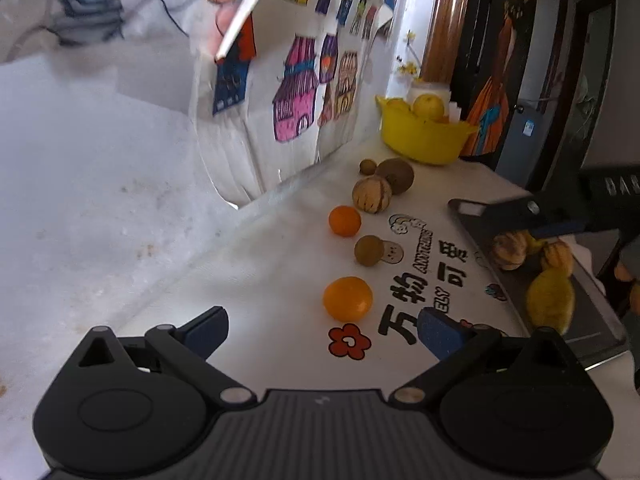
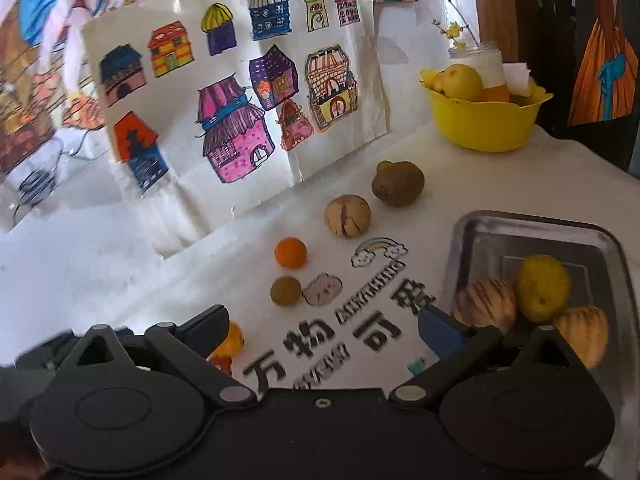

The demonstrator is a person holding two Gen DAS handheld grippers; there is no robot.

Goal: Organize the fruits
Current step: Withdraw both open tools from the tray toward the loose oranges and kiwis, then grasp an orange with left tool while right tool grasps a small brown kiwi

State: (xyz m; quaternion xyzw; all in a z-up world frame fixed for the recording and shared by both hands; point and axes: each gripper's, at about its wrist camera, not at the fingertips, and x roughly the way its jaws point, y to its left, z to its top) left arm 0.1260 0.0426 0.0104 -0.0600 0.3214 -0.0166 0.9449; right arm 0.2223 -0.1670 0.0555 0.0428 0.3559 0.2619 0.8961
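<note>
Metal tray (image 2: 472,236): lemon (image 2: 542,286), two striped fruits (image 2: 486,302).

On the white table cover (image 1: 280,280), large black characters "万物可爱" (image 1: 424,284) are printed, with smaller outlined Latin letters between them, of which "ANYTHING" (image 1: 423,250) can be read. "BAB" is seen on a black device (image 1: 616,192) at the right edge.

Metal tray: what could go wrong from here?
1. The metal tray already holds three round fruits bunched toward one end; another drop may knock them rolling.
2. The loose nearest orange lies before the open left gripper; a misaligned grasp could push it away.
</note>
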